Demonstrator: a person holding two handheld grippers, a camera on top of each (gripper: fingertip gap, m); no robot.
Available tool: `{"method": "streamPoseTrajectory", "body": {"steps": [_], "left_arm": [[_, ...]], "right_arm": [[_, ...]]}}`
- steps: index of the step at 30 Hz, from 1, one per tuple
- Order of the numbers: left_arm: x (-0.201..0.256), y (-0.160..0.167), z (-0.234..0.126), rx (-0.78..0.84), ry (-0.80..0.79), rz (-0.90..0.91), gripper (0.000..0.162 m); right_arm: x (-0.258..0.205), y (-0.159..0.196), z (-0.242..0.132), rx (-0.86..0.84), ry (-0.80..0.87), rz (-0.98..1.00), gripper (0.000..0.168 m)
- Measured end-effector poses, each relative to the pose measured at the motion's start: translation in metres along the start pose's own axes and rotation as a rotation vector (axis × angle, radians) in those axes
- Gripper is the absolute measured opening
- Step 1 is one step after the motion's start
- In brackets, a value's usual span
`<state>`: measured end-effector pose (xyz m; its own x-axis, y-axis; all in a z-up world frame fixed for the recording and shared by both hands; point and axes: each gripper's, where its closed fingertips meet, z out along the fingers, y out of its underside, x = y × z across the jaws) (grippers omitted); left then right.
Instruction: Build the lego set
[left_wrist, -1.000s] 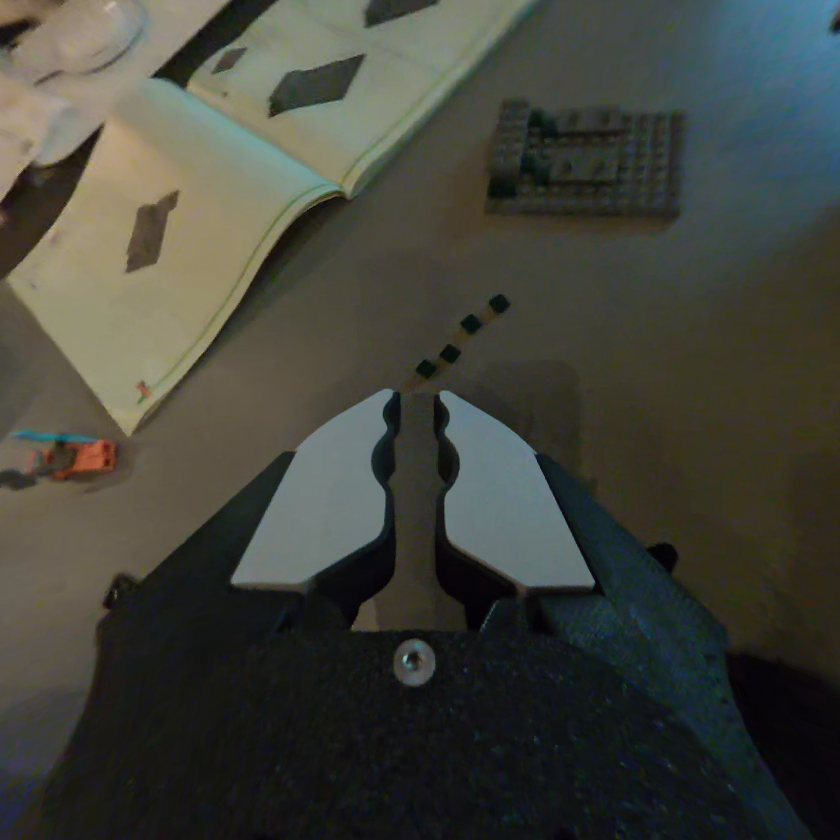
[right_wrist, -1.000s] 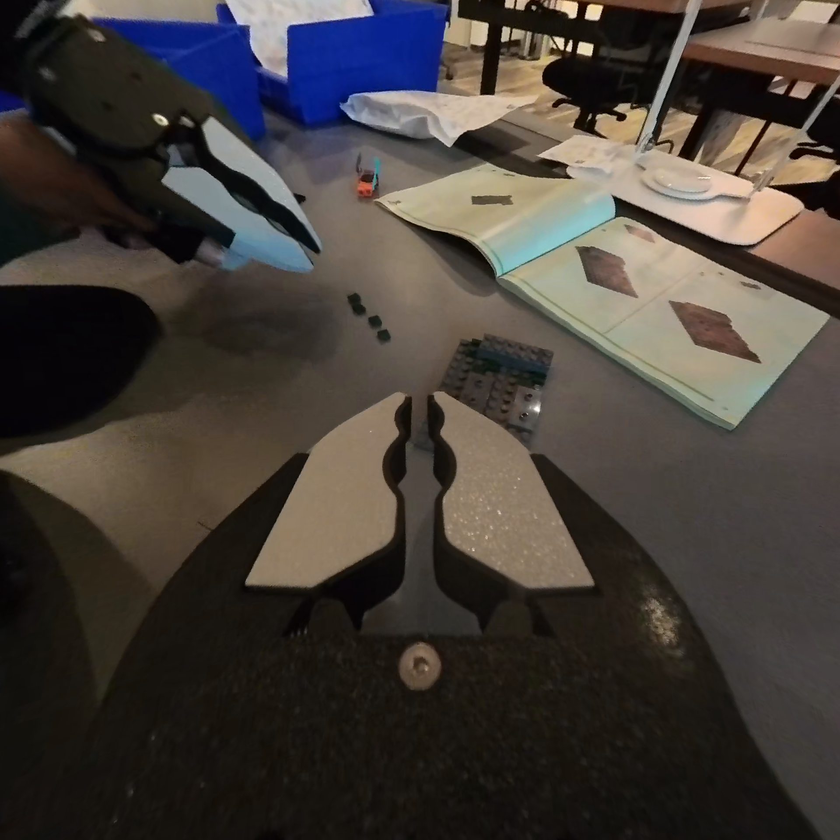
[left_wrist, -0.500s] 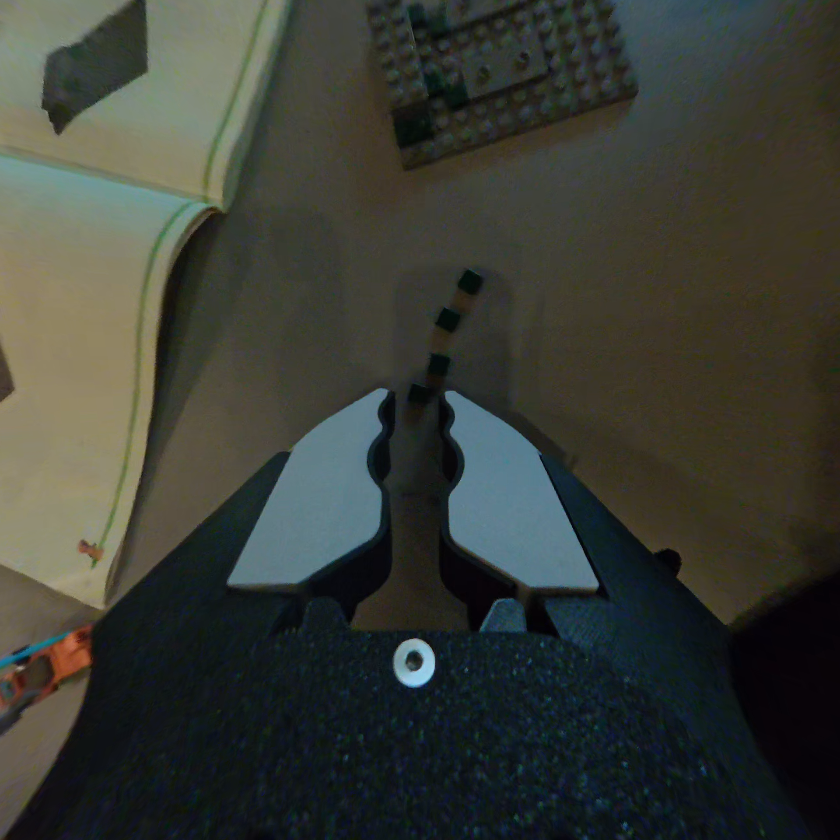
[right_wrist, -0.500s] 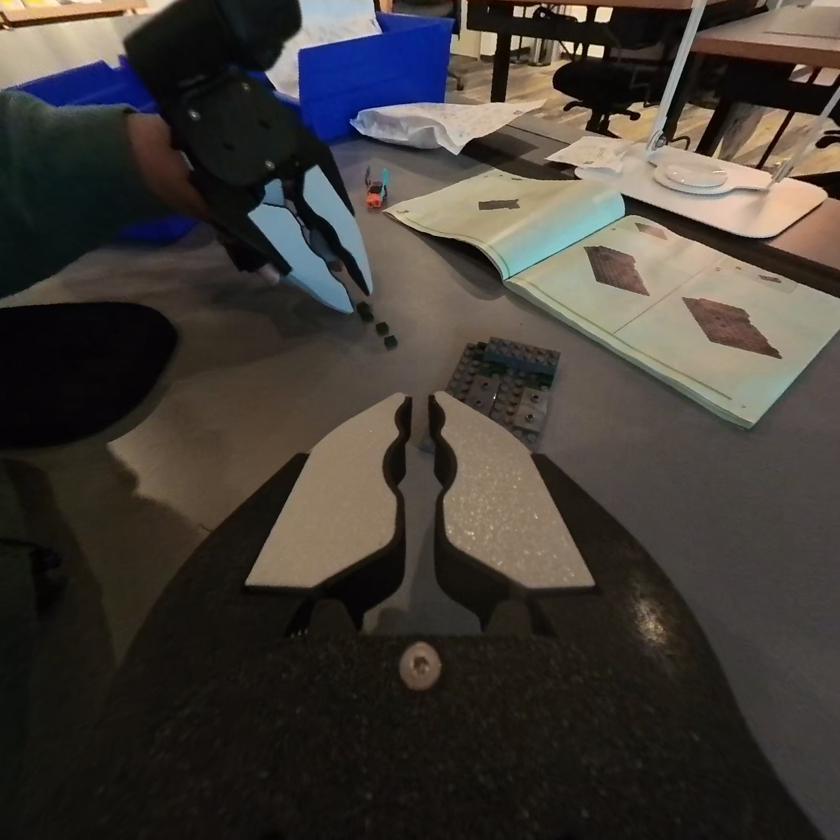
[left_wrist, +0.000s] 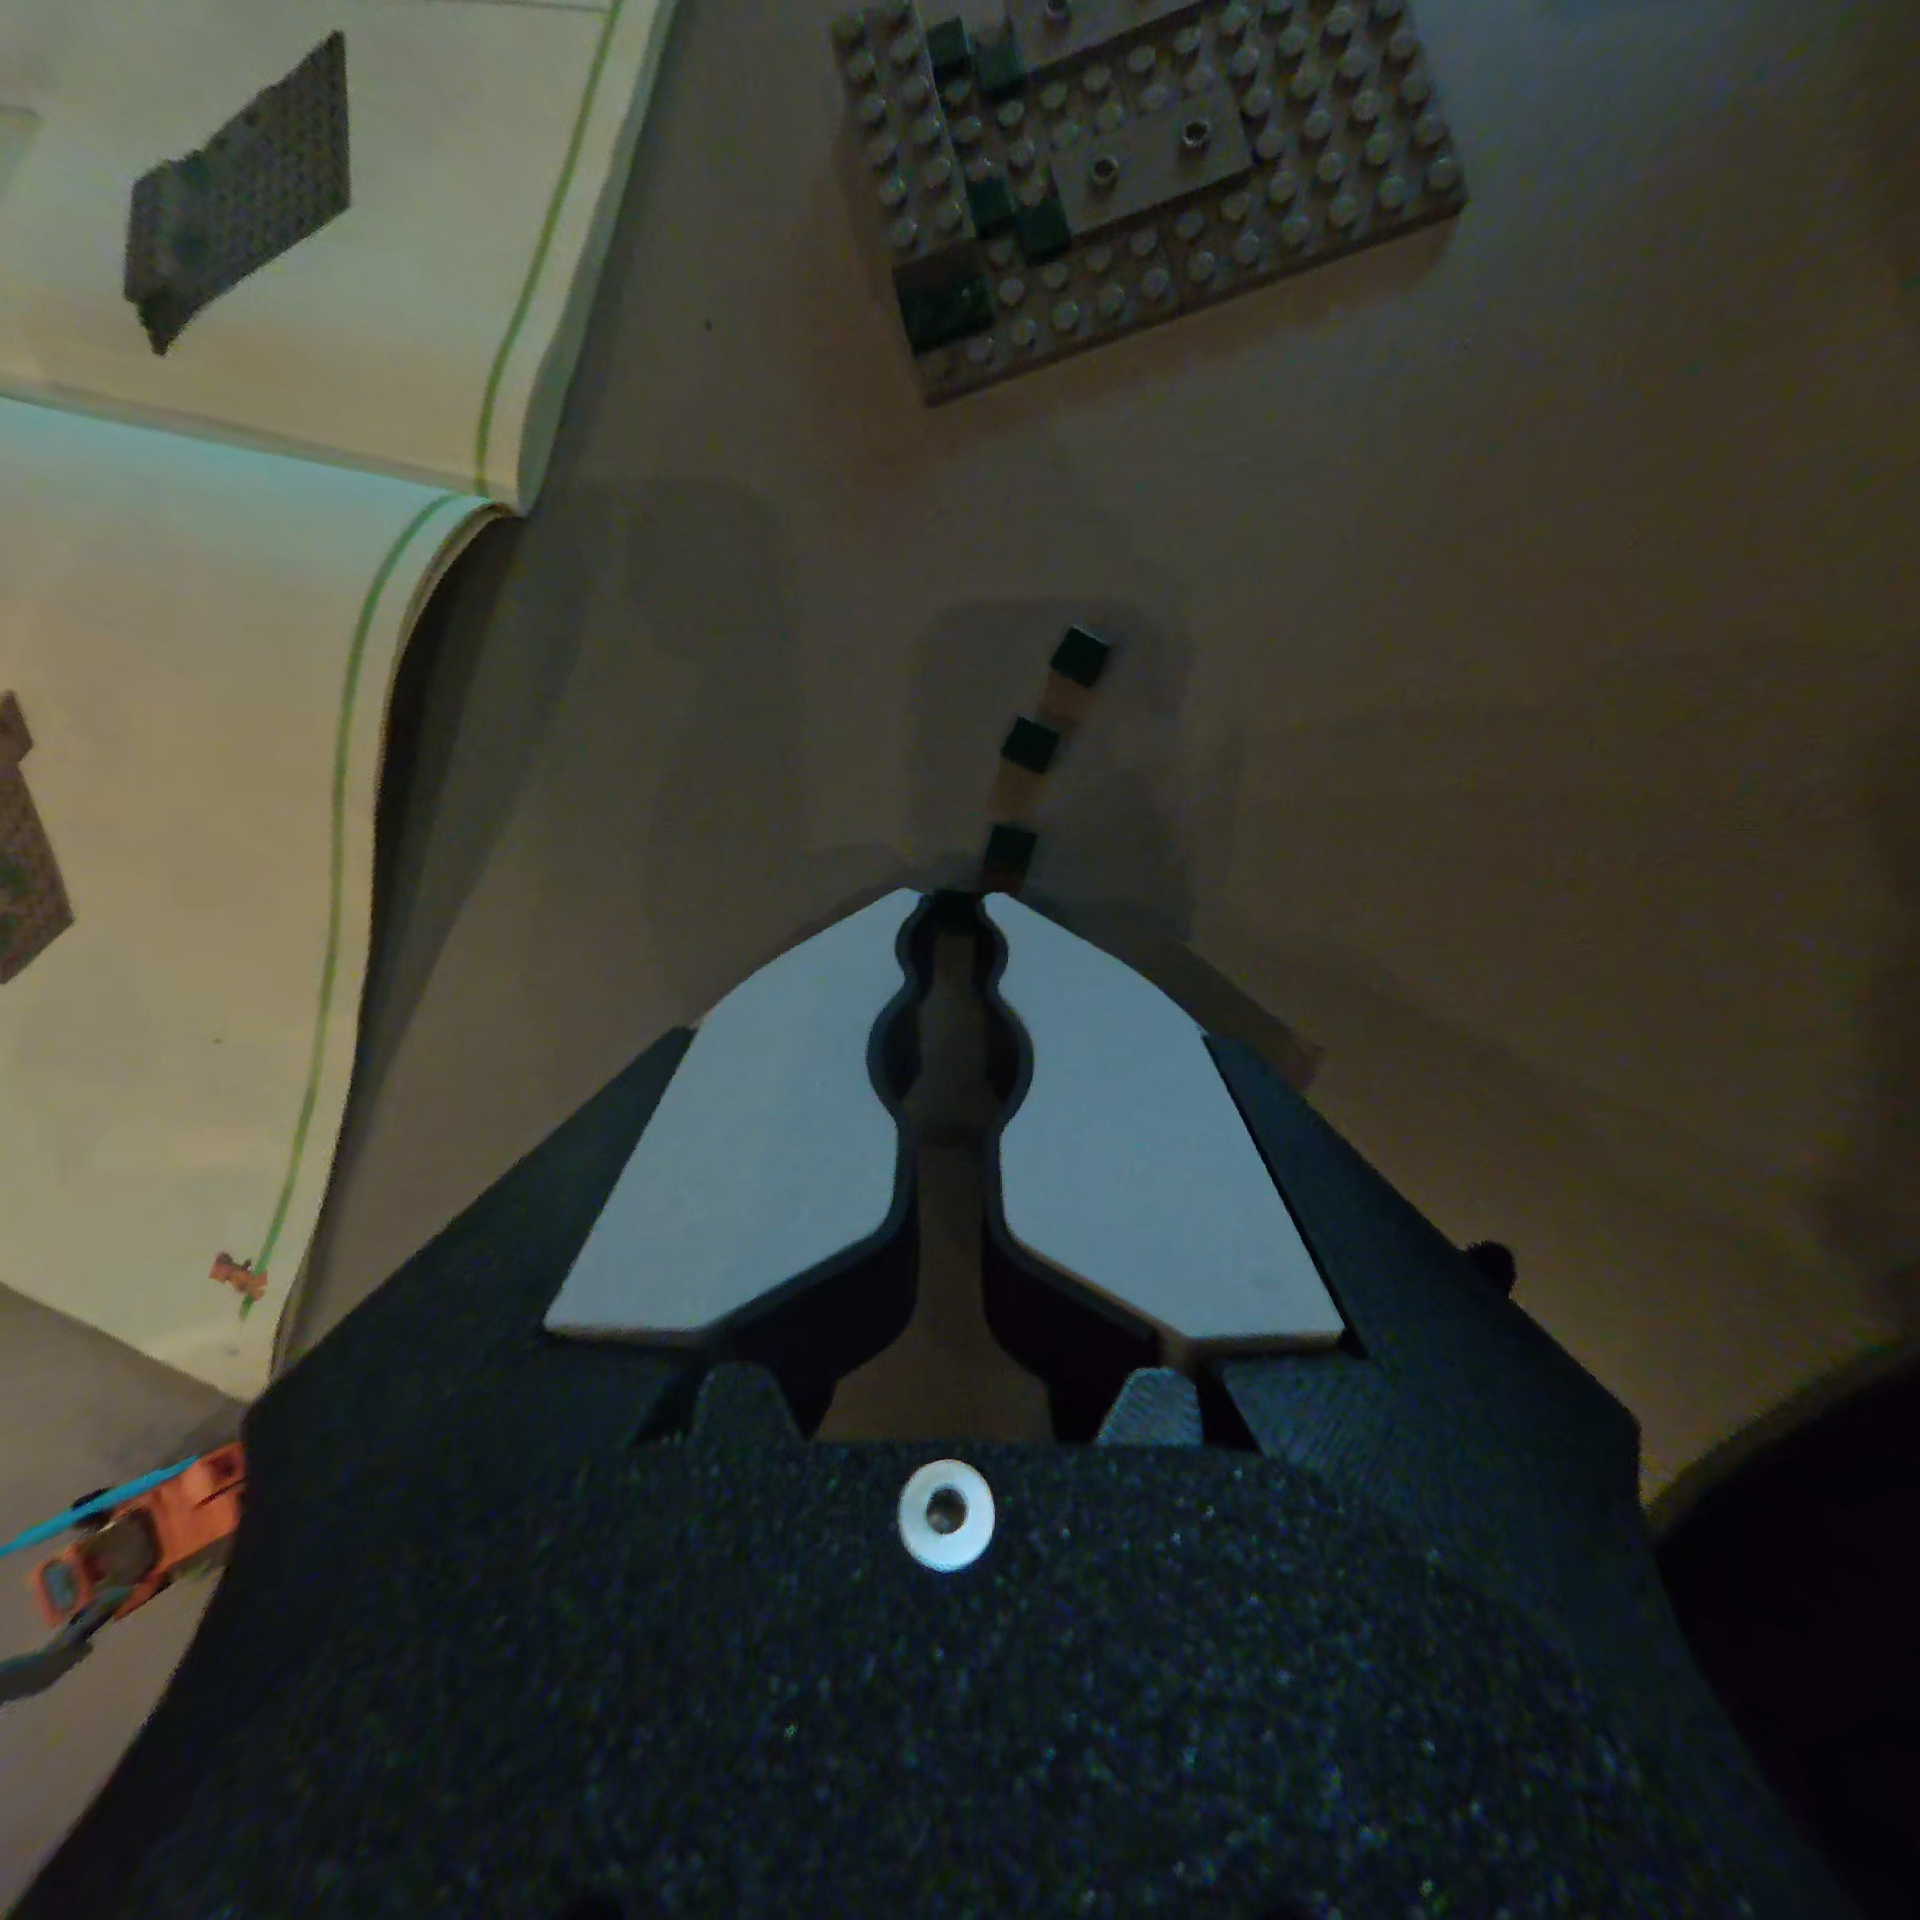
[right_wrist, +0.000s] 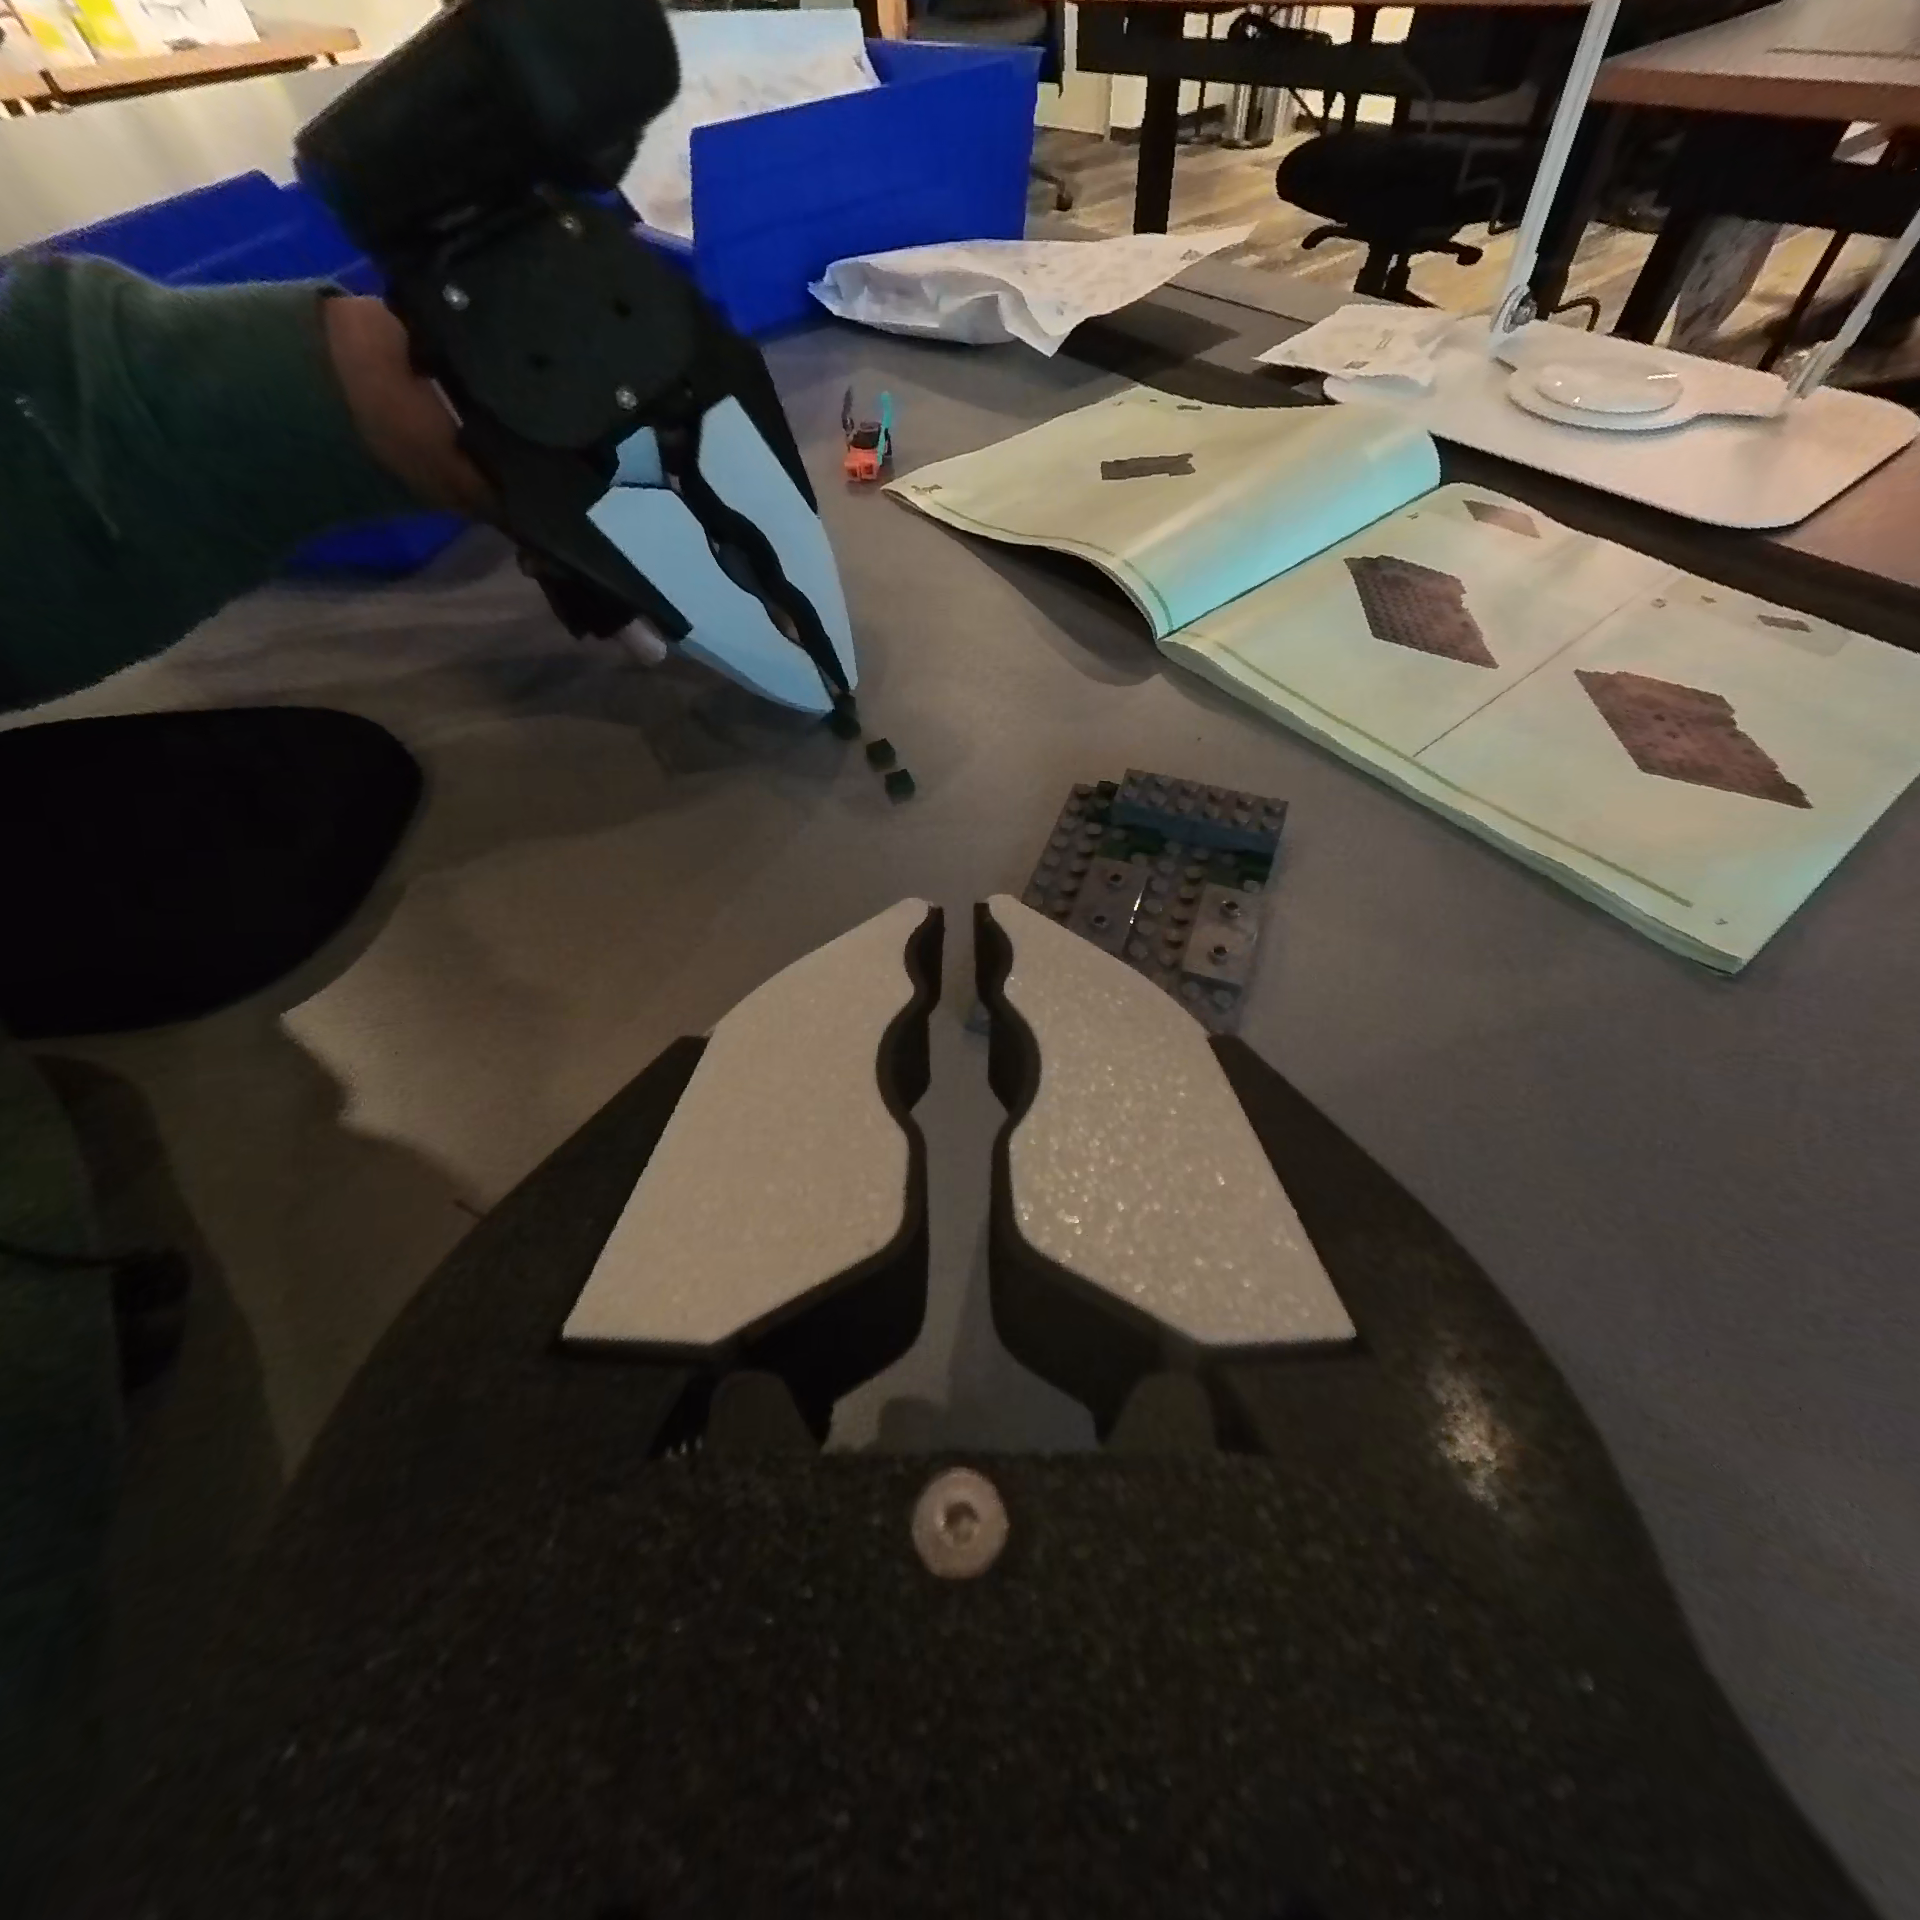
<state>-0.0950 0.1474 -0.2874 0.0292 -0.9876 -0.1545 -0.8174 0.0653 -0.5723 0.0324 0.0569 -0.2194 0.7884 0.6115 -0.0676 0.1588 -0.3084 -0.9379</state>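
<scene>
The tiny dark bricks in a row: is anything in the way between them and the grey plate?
Nothing visible is. Bare table lies between the row of dark bricks and the grey plate. The left gripper is at the nearest brick.

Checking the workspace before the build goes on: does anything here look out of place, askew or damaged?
Nothing stands out. The grey baseplate lies flat, the instruction booklet lies open beside it, and the small dark bricks sit in a neat row, the nearest between the left gripper jaws. No damage shows.
</scene>
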Motion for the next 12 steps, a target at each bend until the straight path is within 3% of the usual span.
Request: {"method": "streamPoseTrajectory", "body": {"steps": [1,12], "left_arm": [[-0.0001,-0.002,-0.0015,0.015,-0.007,-0.002,0.0],[-0.0037,-0.0016,-0.0082,0.025,-0.062,-0.023,0.0]], "right_arm": [[0.0002,0.0,0.0001,0.0,0.001,0.001,0.005],[0.0008,0.0008,0.0007,-0.004,-0.001,0.008,0.005]]}}
